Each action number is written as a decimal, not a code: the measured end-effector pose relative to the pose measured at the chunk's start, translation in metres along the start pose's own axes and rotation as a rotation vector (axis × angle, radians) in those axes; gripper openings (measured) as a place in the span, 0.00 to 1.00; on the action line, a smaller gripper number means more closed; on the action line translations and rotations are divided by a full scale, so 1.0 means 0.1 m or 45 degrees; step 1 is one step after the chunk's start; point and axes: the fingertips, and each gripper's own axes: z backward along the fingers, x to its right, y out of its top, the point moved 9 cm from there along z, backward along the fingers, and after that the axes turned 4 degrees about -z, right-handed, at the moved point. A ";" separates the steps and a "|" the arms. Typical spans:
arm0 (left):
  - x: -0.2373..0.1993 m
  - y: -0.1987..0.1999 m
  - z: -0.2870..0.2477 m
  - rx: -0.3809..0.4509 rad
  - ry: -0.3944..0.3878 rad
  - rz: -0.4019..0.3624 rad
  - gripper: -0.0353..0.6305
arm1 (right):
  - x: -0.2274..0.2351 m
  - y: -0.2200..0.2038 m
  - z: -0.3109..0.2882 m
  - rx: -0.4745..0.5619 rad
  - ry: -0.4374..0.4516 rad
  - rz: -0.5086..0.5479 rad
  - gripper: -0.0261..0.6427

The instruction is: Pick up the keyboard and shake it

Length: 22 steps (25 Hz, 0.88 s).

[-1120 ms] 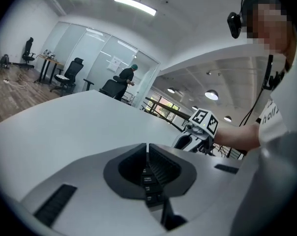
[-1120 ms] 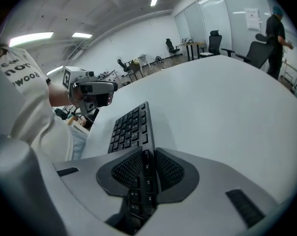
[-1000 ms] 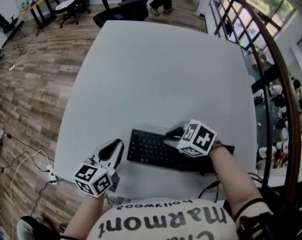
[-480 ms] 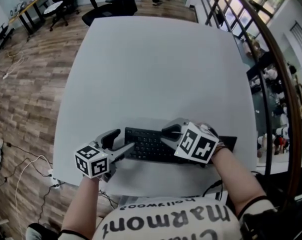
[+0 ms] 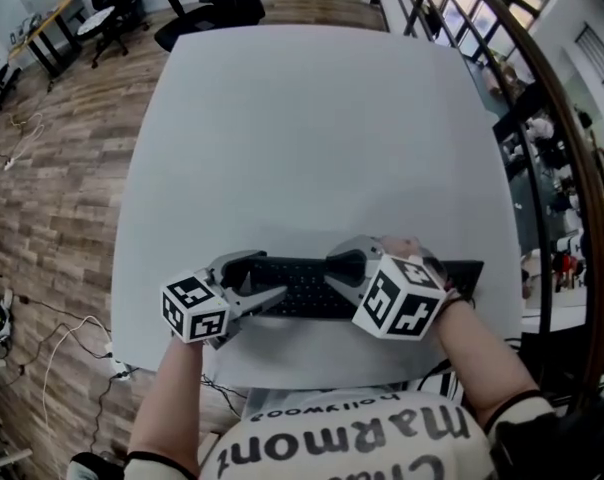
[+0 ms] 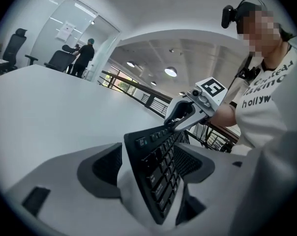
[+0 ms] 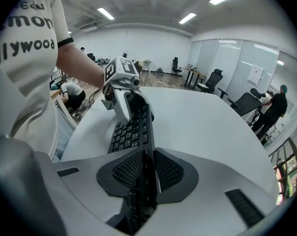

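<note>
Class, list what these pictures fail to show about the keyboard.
- Middle of the keyboard: head view, hidden behind the right gripper.
- Print on the keys: too small or blurred in every view.
- Near end of the keyboard: right gripper view, sunk between the jaws at the bottom edge.

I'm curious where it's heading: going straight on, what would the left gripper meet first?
Probably the keyboard: its near end already stands between the left gripper's jaws, which just opened wide and have begun closing.
</note>
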 end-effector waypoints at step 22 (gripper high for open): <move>0.25 0.06 -0.36 -0.069 -0.217 -0.062 0.44 | -0.13 0.00 0.23 0.034 -0.073 0.030 0.19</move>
